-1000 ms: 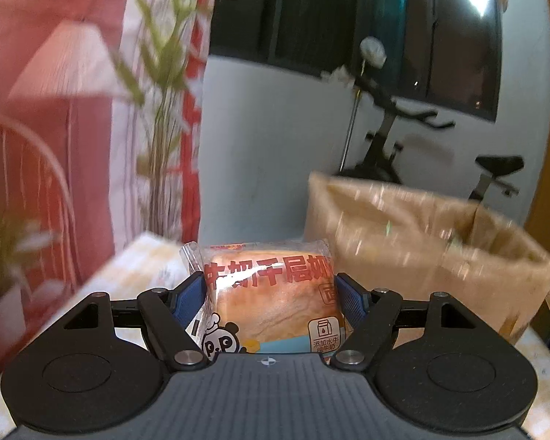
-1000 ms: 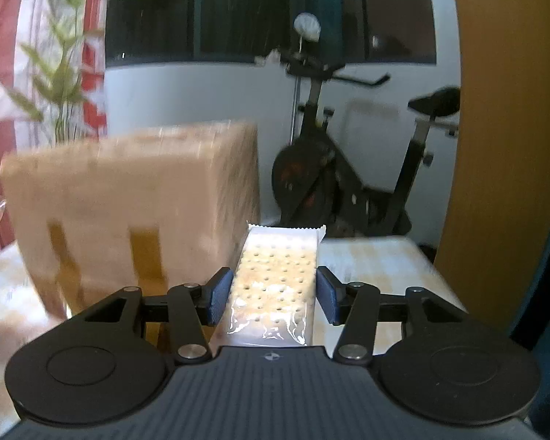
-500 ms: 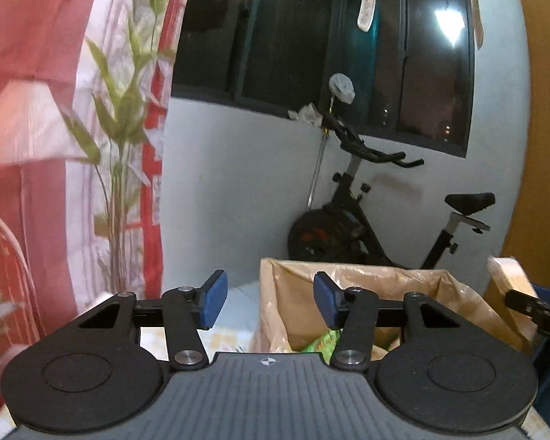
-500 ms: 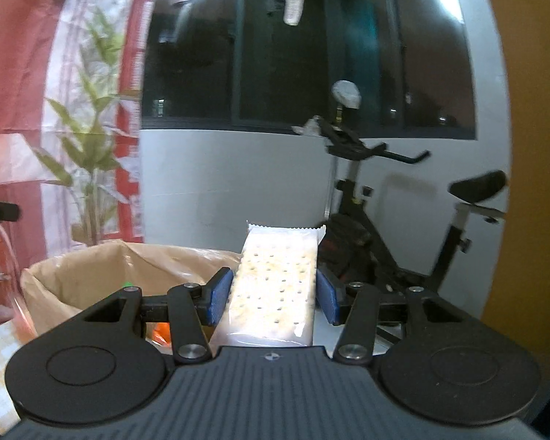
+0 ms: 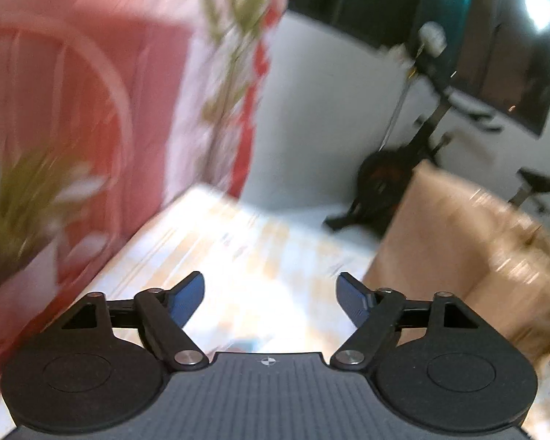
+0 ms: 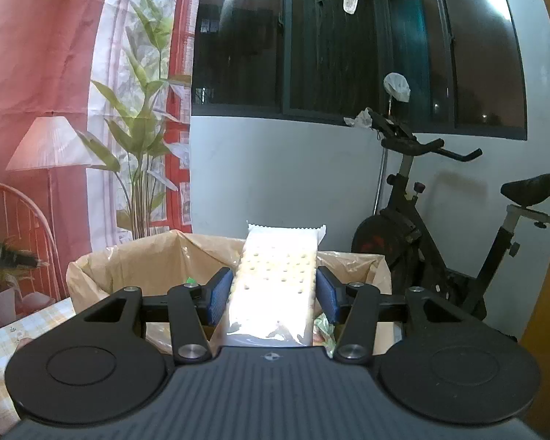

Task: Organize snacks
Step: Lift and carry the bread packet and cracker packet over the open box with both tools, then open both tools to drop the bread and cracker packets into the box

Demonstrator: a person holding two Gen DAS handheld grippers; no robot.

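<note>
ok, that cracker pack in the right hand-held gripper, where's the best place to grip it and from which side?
Across its two long edges, near the clear-wrapped end closest to the camera, as the right hand-held gripper does now. The cracker pack is flat, narrow and long, so the pads span its width easily, and its far crimped end points out over the lined box, ready to drop.

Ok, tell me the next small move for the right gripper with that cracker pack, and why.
Probably ease the right gripper forward and down, then release. It is clamped on the cracker pack, which hangs over the near rim of the lined box. Snacks already lie inside the box, so that seems the drop spot.
</note>
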